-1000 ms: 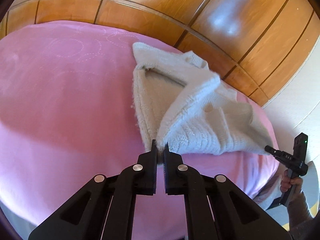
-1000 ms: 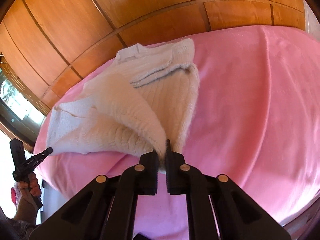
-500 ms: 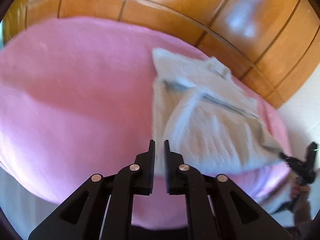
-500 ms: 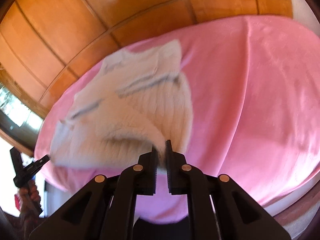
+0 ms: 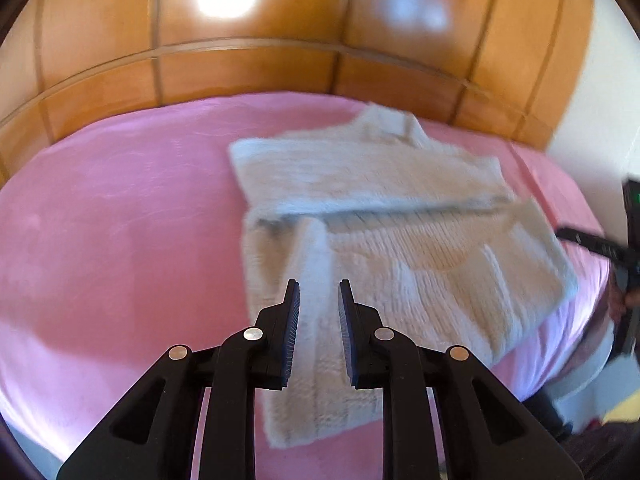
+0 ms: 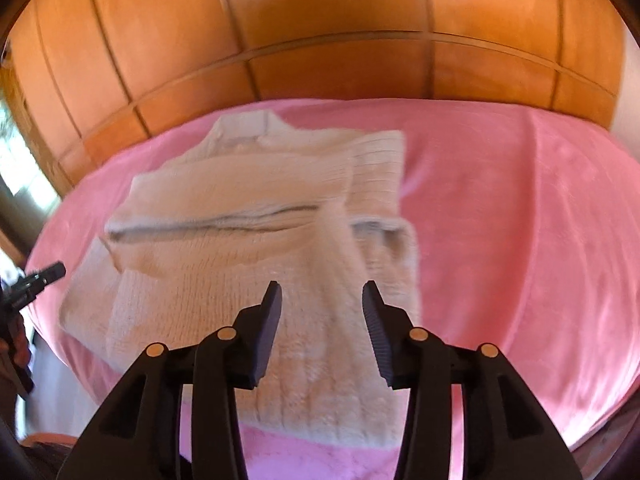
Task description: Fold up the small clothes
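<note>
A cream knit sweater (image 5: 400, 248) lies spread on the pink bed cover (image 5: 120, 220), collar toward the wooden wall. It also shows in the right wrist view (image 6: 248, 240). My left gripper (image 5: 319, 284) is open above the sweater's near left part and holds nothing. My right gripper (image 6: 322, 292) is open wider above the sweater's near right part and holds nothing. Each gripper appears at the edge of the other's view: the right one (image 5: 592, 244), the left one (image 6: 36, 280). Both views are motion-blurred.
A wooden panelled wall (image 5: 280, 60) stands right behind the bed. The pink cover (image 6: 520, 220) extends to both sides of the sweater. The bed's near edge drops off below the grippers. A white wall (image 5: 600, 100) is at the right.
Both grippers were shut on the sweater's lower corners and have opened and let go. The lifted hem has dropped, and the sweater now lies flatter on the bed. Both cameras swung.
</note>
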Tool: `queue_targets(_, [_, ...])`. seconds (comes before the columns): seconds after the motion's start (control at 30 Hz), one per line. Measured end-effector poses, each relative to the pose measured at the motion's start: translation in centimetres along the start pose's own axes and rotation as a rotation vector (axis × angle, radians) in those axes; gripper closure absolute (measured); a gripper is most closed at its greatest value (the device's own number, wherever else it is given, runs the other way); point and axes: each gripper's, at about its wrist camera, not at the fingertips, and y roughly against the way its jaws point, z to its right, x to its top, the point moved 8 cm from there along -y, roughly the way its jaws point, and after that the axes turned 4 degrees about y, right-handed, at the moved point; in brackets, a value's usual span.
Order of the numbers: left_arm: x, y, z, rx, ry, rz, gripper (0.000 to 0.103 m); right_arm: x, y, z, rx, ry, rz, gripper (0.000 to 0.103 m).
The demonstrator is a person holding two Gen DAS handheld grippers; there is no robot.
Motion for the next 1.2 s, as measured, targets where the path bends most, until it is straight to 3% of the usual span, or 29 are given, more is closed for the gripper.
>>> queue_targets(0.2, [0.4,-3.5,2.0,-0.053,-0.081,-0.064,0.082,1.0,-4.2,-0.3,-0.028,0.044,-0.053,0.056])
queue_targets(0.23, [0.2,-4.2,2.2,-0.069,-0.096,-0.088,0.075,1.0,-4.9,-0.1,-0.049,0.057,-0.073,0.056])
queue_targets(0.27, [0.2,-5.2,2.4,-0.074,-0.11,-0.117,0.058,0.8,-5.8,0.2,-0.076,0.075,-0.097,0.056])
queue_targets(0.3, [0.1,-6.1,2.4,-0.064,-0.116,-0.13,0.05,0.6,-6.4,0.4,-0.08,0.084,-0.113,0.057])
queue_targets(0.37, [0.1,-7.4,2.5,-0.06,-0.124,-0.144,0.049,0.4,-6.9,0.7,-0.072,0.083,-0.114,0.062])
queue_targets(0.4, [0.1,-7.6,2.5,-0.061,-0.123,-0.142,0.056,0.4,-6.9,0.7,-0.07,0.08,-0.11,0.067])
queue_targets(0.43, [0.2,-7.7,2.4,-0.065,-0.12,-0.139,0.067,0.4,-6.8,0.7,-0.064,0.078,-0.104,0.083])
queue_targets(0.47, [0.3,-7.6,2.4,-0.074,-0.11,-0.133,0.091,0.4,-6.6,0.7,-0.066,0.078,-0.1,0.096])
queue_targets(0.5, [0.5,-7.3,2.2,-0.072,-0.098,-0.12,0.097,0.4,-6.5,0.6,-0.069,0.081,-0.097,0.097])
queue_targets(0.83, [4.2,-1.3,-0.3,-0.182,0.092,0.046,0.099,3.0,-2.1,0.9,-0.056,0.051,0.017,0.098])
queue_targets(1.03, [6.9,-4.9,-2.8,-0.056,0.174,0.059,0.099,4.7,-5.0,3.7,-0.139,-0.029,0.01,0.099])
queue_targets(1.13, [6.5,-7.9,-3.2,0.008,0.171,-0.009,0.099,4.0,-7.6,5.0,-0.124,-0.1,-0.048,0.098])
queue_targets(1.2, [5.8,-8.7,-2.9,0.011,0.161,-0.054,0.098,3.7,-7.7,4.7,-0.117,-0.09,-0.048,0.097])
